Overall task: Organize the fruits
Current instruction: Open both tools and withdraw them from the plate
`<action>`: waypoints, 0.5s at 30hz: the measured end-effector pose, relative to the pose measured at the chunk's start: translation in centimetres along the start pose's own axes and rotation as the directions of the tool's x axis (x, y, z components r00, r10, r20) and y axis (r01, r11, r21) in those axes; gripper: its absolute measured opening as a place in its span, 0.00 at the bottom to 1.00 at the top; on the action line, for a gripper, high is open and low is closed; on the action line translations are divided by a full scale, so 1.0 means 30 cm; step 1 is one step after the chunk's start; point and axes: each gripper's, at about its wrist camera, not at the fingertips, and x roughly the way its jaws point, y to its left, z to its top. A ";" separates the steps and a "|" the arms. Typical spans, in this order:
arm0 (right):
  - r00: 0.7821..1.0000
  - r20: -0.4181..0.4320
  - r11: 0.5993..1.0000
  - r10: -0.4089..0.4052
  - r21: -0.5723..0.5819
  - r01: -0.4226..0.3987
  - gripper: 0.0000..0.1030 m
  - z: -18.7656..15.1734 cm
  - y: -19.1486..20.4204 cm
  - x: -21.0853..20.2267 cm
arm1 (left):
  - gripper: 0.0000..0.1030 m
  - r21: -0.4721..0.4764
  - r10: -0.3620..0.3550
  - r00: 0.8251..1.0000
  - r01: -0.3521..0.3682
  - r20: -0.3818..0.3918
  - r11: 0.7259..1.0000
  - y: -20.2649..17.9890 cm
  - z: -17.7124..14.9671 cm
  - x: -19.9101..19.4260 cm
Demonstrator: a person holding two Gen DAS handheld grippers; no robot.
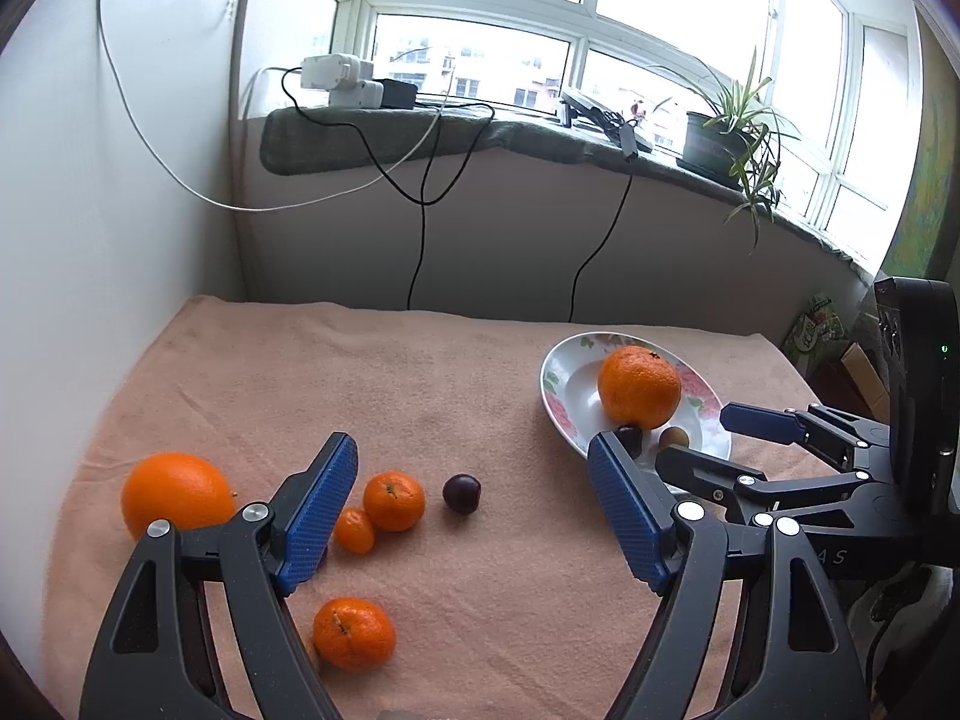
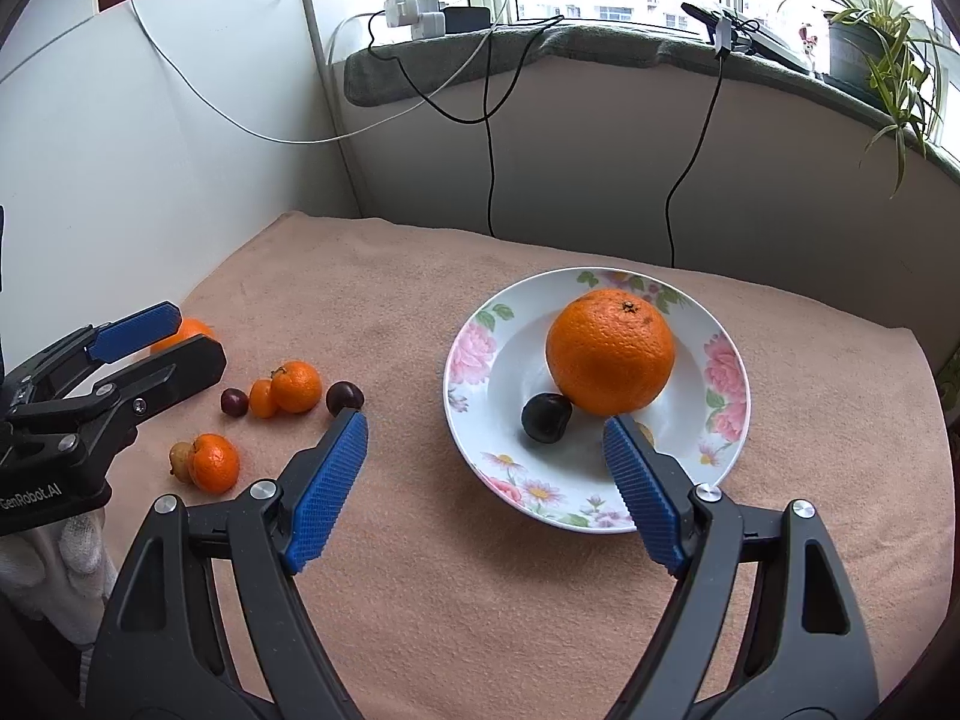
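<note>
On the peach cloth (image 2: pixel 480 570) in front of you sits one flowered plate (image 2: pixel 480 354), toward the right side. It holds a big orange (image 2: pixel 610 351) near its middle, a dark plum (image 2: pixel 545 417) touching the orange's near left side, and a small tan fruit (image 1: pixel 673 437) just beside the plum; from the right wrist camera that tan fruit is mostly hidden behind your right fingertip.

Your right gripper (image 2: pixel 485 444) hangs over the near rim of the plate with its jaws spread wide and nothing between the blue pads. Its right pad lies over the plate's near edge, its left pad over bare cloth.

Your left gripper (image 1: pixel 474 462) is also wide open and holds nothing. It hovers over the loose fruit on the left half of the cloth.

That loose fruit is all off the plate. A second large orange (image 1: pixel 178 495) lies farthest left. Near it a mandarin (image 1: pixel 394 501) touches a smaller mandarin (image 1: pixel 354 530), with a dark plum (image 1: pixel 461 494) just to their right and another plum (image 2: pixel 234 402) to their left, seen only from the right wrist camera. Closer to you lies a third mandarin (image 1: pixel 354 633), with a small tan fruit (image 2: pixel 180 459) pressed against its left side.

Beyond the cloth, cables hang from a windowsill (image 1: pixel 372 138) that carries chargers and a potted plant (image 1: pixel 735 138).
</note>
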 end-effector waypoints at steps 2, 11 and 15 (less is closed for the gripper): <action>1.000 0.002 1.000 0.013 -0.009 -0.013 0.81 0.007 0.024 0.009 | 0.77 -0.010 0.012 1.000 -0.012 0.001 1.000 0.023 -0.004 -0.008; 0.998 0.030 0.996 0.063 -0.065 -0.061 0.81 0.044 0.147 0.043 | 0.77 -0.055 0.063 0.998 -0.063 0.002 0.997 0.138 -0.031 -0.045; 0.996 0.032 0.993 0.082 -0.082 -0.079 0.81 0.062 0.194 0.063 | 0.77 -0.073 0.086 0.996 -0.085 0.009 0.994 0.189 -0.045 -0.066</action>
